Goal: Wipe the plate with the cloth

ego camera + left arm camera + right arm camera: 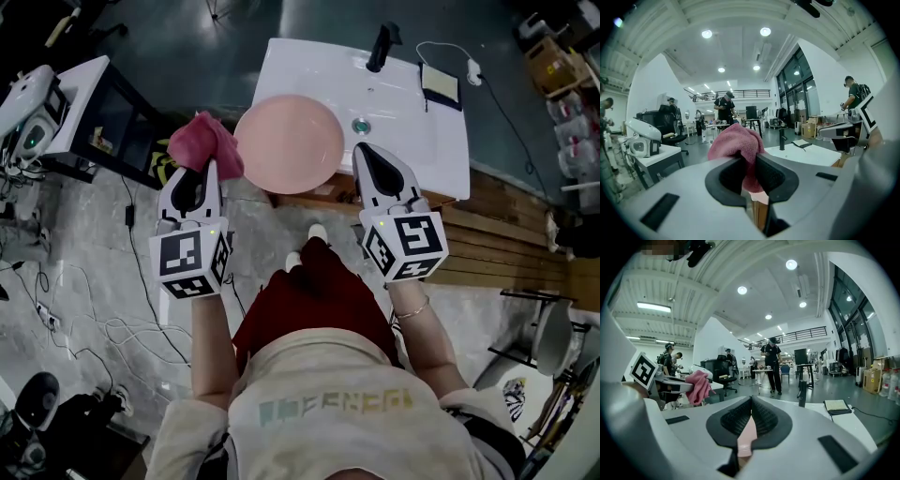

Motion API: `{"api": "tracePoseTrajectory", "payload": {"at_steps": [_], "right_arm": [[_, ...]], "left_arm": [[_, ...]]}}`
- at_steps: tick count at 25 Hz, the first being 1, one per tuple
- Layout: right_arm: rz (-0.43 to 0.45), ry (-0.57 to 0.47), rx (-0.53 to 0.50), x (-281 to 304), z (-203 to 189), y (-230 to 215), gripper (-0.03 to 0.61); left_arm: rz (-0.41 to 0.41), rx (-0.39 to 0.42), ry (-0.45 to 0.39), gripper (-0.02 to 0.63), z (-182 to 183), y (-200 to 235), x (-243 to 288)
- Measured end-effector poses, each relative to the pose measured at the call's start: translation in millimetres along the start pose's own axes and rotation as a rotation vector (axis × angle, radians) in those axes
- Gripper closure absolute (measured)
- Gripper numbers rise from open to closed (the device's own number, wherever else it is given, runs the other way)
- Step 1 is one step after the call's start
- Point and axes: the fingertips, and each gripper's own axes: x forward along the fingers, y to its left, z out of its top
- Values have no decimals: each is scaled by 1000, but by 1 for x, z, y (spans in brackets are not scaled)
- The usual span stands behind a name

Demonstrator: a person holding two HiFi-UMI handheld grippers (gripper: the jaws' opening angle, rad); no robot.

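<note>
A round pink plate is held up over the front left corner of the white sink counter. My right gripper is shut on the plate's right rim, and the thin pink edge shows pinched between its jaws. My left gripper is just left of the plate, shut on a bunched pink cloth. The cloth bulges up out of the left gripper. In the right gripper view the cloth hangs at the left, apart from the plate edge.
On the counter are a black faucet, a drain and a dark pad with a white cable. A table with a white machine stands at the left. Cables lie on the floor. People stand farther back.
</note>
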Motion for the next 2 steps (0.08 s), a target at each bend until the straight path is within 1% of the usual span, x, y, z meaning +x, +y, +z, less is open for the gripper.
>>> {"api": "tracePoseTrajectory", "payload": {"at_steps": [2], "right_arm": [[0,8,1,0,-2,1,541]], "left_arm": [[2,-7,-2,548,-1,2,-2]]}}
